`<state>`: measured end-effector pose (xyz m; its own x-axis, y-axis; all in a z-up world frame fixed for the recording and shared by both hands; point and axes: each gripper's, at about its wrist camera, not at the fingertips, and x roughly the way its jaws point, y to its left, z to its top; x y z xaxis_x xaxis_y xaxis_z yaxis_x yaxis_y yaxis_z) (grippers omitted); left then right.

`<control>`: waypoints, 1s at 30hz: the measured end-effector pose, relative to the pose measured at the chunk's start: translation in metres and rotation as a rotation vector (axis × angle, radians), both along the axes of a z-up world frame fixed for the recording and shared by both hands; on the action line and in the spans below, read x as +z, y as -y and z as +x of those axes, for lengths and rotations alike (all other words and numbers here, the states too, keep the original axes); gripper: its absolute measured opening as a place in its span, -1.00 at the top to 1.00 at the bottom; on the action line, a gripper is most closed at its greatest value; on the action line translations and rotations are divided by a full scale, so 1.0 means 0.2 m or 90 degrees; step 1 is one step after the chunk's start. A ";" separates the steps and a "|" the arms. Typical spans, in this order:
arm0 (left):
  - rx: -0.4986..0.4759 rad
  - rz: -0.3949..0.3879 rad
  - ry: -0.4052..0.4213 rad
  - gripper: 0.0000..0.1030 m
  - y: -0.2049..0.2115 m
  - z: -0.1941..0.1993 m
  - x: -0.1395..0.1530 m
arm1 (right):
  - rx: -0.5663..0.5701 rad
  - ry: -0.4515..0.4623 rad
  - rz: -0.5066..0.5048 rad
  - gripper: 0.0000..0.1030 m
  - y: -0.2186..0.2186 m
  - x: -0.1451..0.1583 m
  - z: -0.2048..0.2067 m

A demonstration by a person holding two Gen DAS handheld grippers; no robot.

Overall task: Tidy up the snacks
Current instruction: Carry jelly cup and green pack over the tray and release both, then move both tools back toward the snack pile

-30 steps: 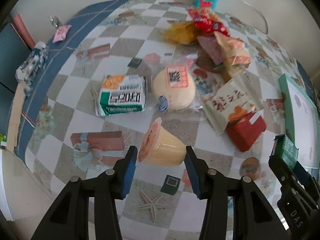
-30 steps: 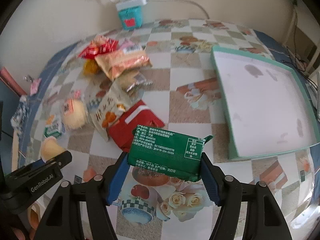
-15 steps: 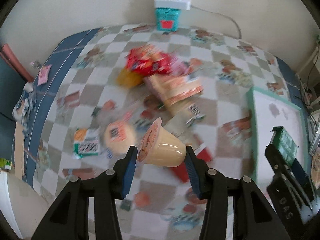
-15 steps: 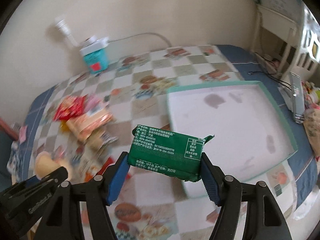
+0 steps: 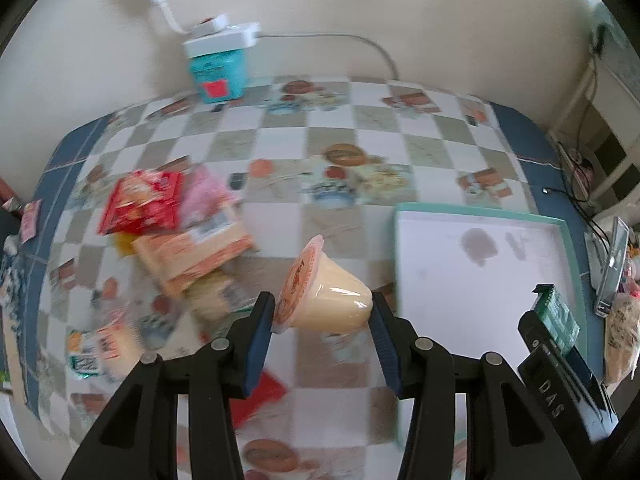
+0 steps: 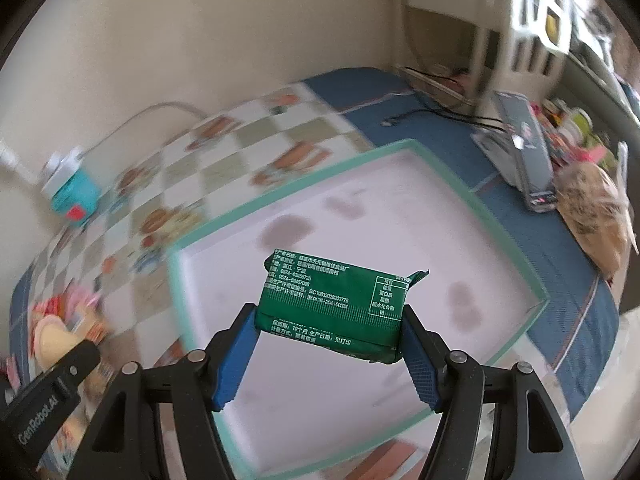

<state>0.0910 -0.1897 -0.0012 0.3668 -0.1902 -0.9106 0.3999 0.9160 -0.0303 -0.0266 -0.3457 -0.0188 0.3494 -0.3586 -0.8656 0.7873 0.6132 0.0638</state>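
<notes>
Checkered cloth covered the desk (image 5: 360, 132). Above the teal-rimmed tray (image 6: 360, 160), the right hand-held gripper (image 6: 328, 344) clamped a green snack packet (image 6: 332, 312); the left hand-held gripper (image 5: 322, 328) pinched a jelly cup (image 5: 324, 300) (lid sideways) beside the tray, near piled snack bags (image 5: 176, 232).

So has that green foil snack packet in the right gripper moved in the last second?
Yes. The green foil snack packet, gripped by the right gripper, has travelled from above the checkered tablecloth to above the teal-rimmed white tray.
</notes>
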 end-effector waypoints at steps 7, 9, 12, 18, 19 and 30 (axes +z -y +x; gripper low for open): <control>-0.044 -0.007 0.012 0.04 0.21 -0.01 -0.07 | -0.058 0.008 0.009 -0.39 0.24 -0.05 -0.08; -0.054 -0.010 0.007 0.04 0.27 0.00 -0.11 | -0.067 0.006 0.010 -0.39 0.28 -0.06 -0.08; -0.066 -0.012 0.007 0.04 0.34 0.00 -0.16 | -0.070 0.007 0.016 -0.39 0.32 -0.09 -0.08; -0.080 -0.010 0.006 0.04 0.42 0.01 -0.23 | -0.071 0.000 0.018 -0.39 0.36 -0.14 -0.05; -0.079 -0.010 0.006 0.04 0.42 0.01 -0.23 | -0.072 -0.002 0.019 -0.40 0.37 -0.15 -0.05; -0.002 -0.002 0.017 -0.59 0.24 0.07 -0.06 | -0.050 -0.020 0.005 -0.67 0.31 -0.10 -0.02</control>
<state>0.1046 -0.2381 -0.0125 0.3906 -0.1938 -0.8999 0.4041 0.9144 -0.0216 -0.0312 -0.4072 -0.0396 0.2932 -0.3764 -0.8788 0.8348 0.5489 0.0434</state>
